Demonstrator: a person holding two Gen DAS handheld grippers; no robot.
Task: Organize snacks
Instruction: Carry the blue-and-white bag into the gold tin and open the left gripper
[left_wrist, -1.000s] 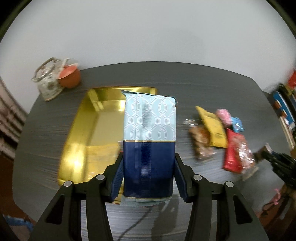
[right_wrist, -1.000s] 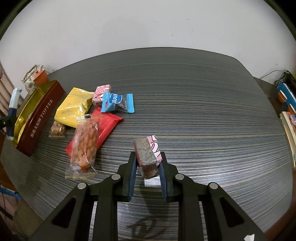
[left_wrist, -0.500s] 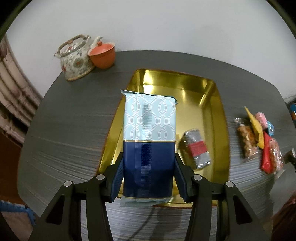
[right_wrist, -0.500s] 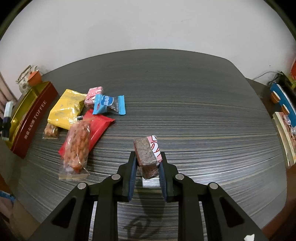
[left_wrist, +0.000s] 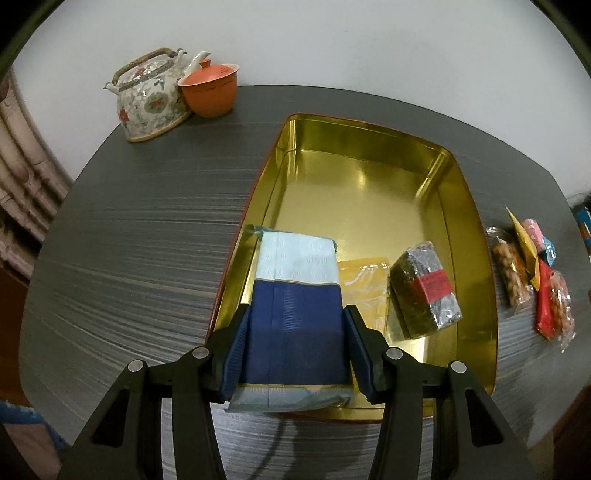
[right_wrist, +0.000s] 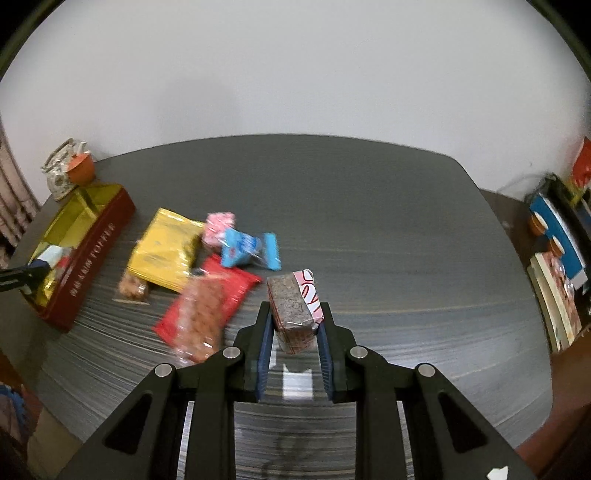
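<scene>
Far left on the dark table (left_wrist: 140, 229): floral teapot (left_wrist: 149, 101) with an orange lidded cup (left_wrist: 210, 90) touching its right side, both near the far edge.

Left claw (left_wrist: 295, 347) clenched on a blue-and-pale packet (left_wrist: 295, 295); pads pressing both long sides of the dark blue lower half. Packet tilted away from the claw, pale upper end over the near-left corner of the gold tin (left_wrist: 476, 258); lower end projecting past the tin's near rim, between the fingers. Contact with the tin floor not determinable.

Inside the tin, just right of the packet: flat yellow wrapper (left_wrist: 364, 280), then a dark foil-wrapped block with a red band (left_wrist: 424, 291), lying near the right wall.

Right of the tin, on the table: loose snack pile (left_wrist: 532, 280), apart from the tin wall.

Right wrist view: same tin (right_wrist: 99, 251) at far left, red outer wall showing. Beside it a yellow bag (right_wrist: 166, 251), pink sweet (right_wrist: 219, 225), blue wrapper (right_wrist: 247, 247), red pack (right_wrist: 214, 291) under a clear bag of nuts (right_wrist: 199, 325), blurred.

Right claw (right_wrist: 295, 332) clenched on a small brown bar with pink-white wrapper (right_wrist: 293, 306), held upright, clear of the table, just right of the pile.
</scene>
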